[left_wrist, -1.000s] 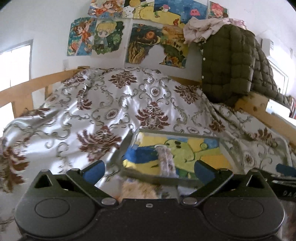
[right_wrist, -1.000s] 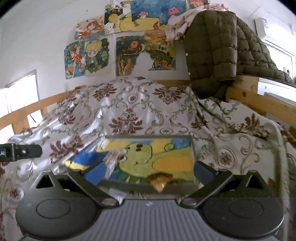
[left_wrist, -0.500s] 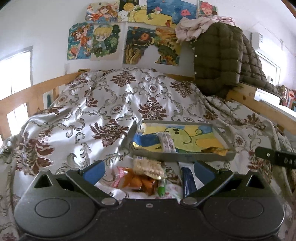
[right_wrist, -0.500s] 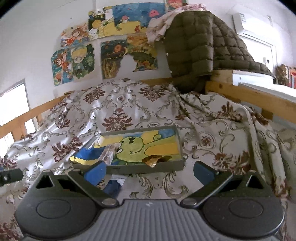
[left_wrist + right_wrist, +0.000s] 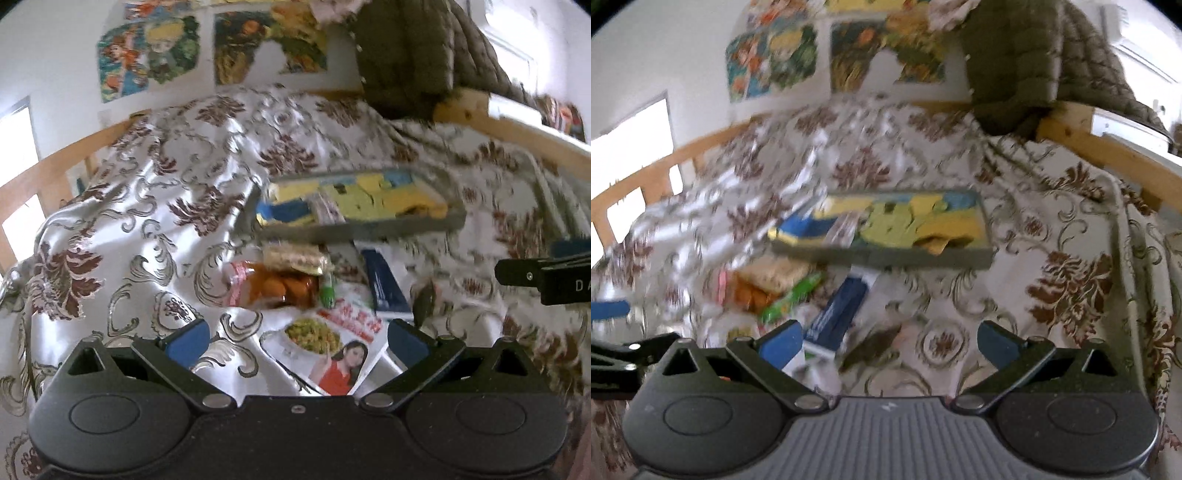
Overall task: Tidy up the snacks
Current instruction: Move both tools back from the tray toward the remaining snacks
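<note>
A grey tray (image 5: 362,227) with a yellow cartoon lining lies on the patterned bedspread; it also shows in the right wrist view (image 5: 886,256). It holds a pale wrapped snack (image 5: 327,210) and a golden wrapper (image 5: 936,243). In front of it lies a pile: an orange snack bag (image 5: 275,286), a beige bar (image 5: 295,256), a green stick (image 5: 792,297), a dark blue pack (image 5: 386,288), a white packet with a woman's picture (image 5: 325,350) and a dark small wrapper (image 5: 875,343). My left gripper (image 5: 297,341) is open over the white packet. My right gripper (image 5: 890,339) is open above the blue pack (image 5: 836,314).
The bedspread (image 5: 155,206) is crumpled into folds on the left. A wooden bed rail (image 5: 1108,147) runs along the right and back, with a quilted olive jacket (image 5: 1027,55) hanging over it. Posters cover the wall. The right gripper's finger shows at the left view's right edge (image 5: 546,273).
Both grippers have pulled back and tilted down from the tray, bringing the loose snack pile in front of it into view. Both stay open and empty.
</note>
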The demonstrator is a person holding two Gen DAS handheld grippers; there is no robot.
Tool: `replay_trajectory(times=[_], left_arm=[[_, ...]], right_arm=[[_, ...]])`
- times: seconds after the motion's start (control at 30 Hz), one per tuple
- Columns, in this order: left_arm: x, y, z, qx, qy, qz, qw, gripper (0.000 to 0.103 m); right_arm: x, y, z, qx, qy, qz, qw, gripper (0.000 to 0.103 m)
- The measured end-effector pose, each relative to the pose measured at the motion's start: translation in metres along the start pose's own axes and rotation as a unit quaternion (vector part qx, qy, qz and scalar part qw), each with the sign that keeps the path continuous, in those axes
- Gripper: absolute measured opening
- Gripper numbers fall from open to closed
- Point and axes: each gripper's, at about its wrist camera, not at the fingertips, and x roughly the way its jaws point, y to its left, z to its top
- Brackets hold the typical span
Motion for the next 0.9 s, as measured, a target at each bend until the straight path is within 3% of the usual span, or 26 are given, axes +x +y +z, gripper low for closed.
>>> replay_trajectory(times=[0.2, 0.43, 0.63, 0.9], left_arm=[[0.019, 0.001, 0.001, 0.013, 0.021, -0.013, 0.9996, 0.102], [0.051, 0.000, -0.002, 0.056, 0.055, -0.046, 0.9959, 0.102], [0.071, -0.004, -0.006, 0.113, 0.057, -0.068, 0.9897, 0.102], [0.102, 0.001, 0.000, 0.109, 0.064, -0.092, 0.9877, 0.102]], right_arm=[[0.021, 0.003, -0.002, 0.000, 0.056, -0.009, 0.998, 0.103], [0.053, -0.014, -0.001, 0.055, 0.123, 0.040, 0.990, 0.103], [0.079, -0.014, 0.004, 0.046, 0.158, 0.068, 0.984, 0.103], [0.111, -0.018, 0.011, 0.026, 0.166, 0.048, 0.985, 0.101]])
